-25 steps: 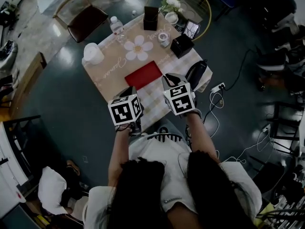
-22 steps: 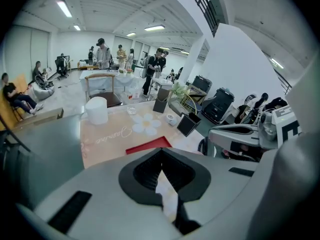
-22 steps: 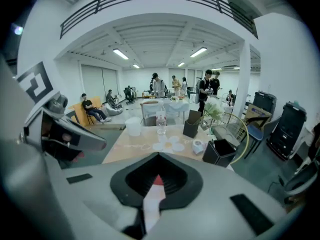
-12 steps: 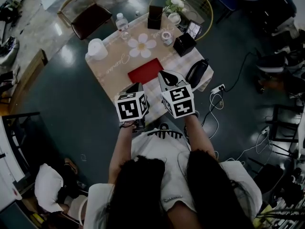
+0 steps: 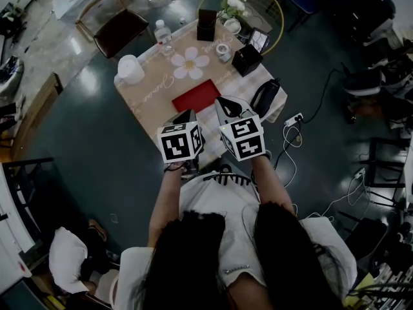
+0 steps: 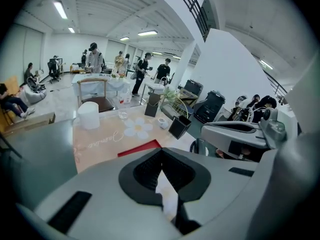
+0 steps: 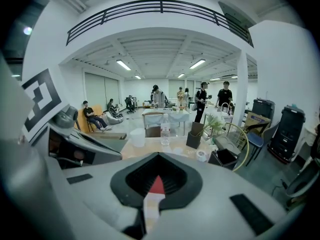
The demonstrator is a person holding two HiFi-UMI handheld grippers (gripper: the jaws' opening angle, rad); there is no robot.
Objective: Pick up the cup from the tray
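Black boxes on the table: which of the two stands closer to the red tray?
The black box at the right edge of the table is closer to the red tray; the other black box stands at the far end, beside the flowers.

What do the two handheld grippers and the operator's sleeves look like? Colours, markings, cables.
Left gripper and right gripper: light grey moulded bodies with black ribbed jaw pads. Each is topped with a white cube carrying black square markers. No cables are visible on either. The person wears a white short-sleeved top, with forearms uncovered.
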